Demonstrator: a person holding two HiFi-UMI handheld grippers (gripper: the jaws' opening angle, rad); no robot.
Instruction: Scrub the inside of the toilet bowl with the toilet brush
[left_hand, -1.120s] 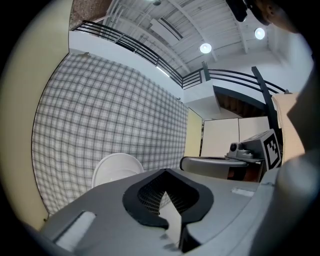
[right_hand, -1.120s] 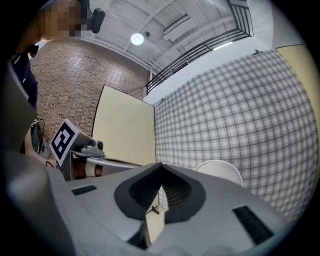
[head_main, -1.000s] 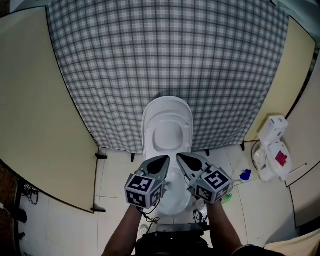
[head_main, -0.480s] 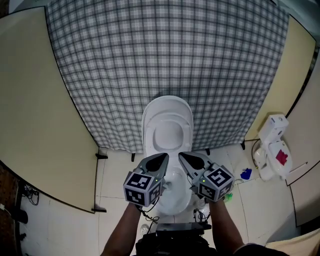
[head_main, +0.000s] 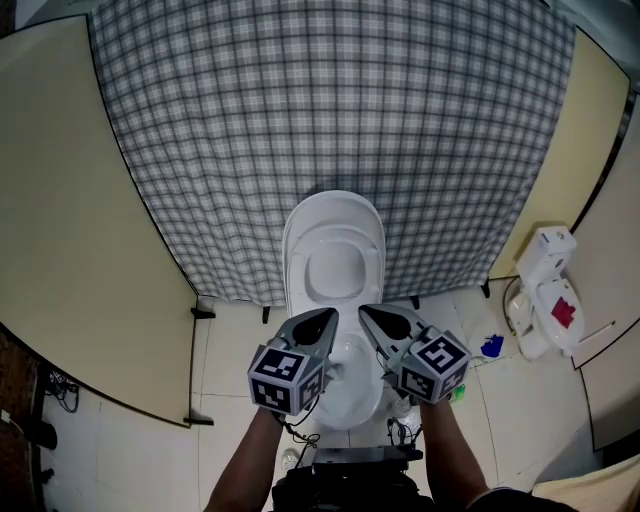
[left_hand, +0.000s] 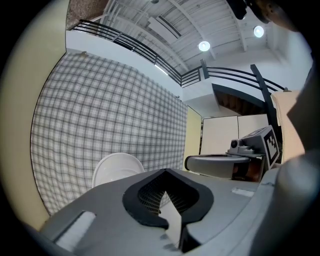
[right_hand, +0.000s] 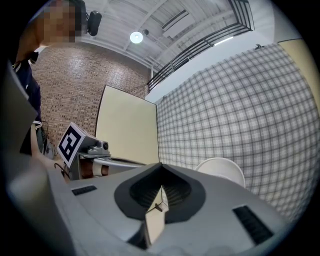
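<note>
The white toilet stands against the checked curtain with its lid raised; its bowl shows between my hands. My left gripper and right gripper hover side by side above the bowl's back, tips toward the lid. Both are shut and empty. In the left gripper view the shut left gripper points at the lid, with the right gripper alongside. In the right gripper view the shut right gripper faces the lid, with the left gripper beside it. I cannot pick out a toilet brush for certain.
A grey checked curtain hangs behind the toilet between two beige panels. On the tiled floor at right stand a white object with a red patch, a small blue thing and a green one.
</note>
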